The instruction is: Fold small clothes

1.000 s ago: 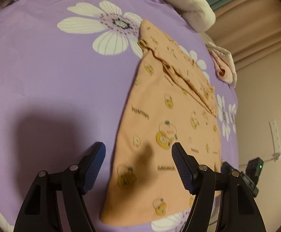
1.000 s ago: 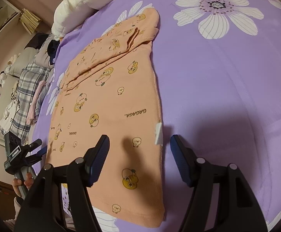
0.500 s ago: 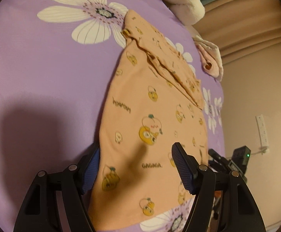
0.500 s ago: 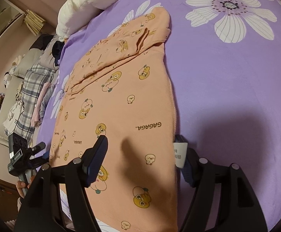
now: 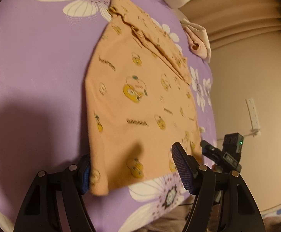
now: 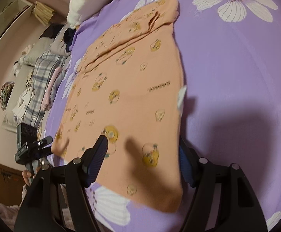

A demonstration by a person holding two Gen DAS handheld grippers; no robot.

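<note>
A small orange garment (image 5: 140, 104) with yellow cartoon prints lies flat on a purple flowered bedspread (image 5: 34, 58), its sleeves folded across the far end. My left gripper (image 5: 132, 170) is open over the garment's near left corner, one finger under or beside the left edge. In the right wrist view the same garment (image 6: 132, 89) fills the middle. My right gripper (image 6: 144, 160) is open astride its near right edge; the right finger is partly hidden behind the cloth. A white label (image 6: 181, 96) sticks out of that edge.
A white pillow or blanket (image 6: 90, 2) lies at the bed's far end. A pink cloth (image 5: 197, 38) lies past the garment. A plaid garment (image 6: 38, 85) lies beside the bed. The other gripper (image 5: 225, 152) shows at the bed's edge.
Both grippers have moved forward and down onto the garment's near corners. The cloth's side edges now lie between the open fingers.
</note>
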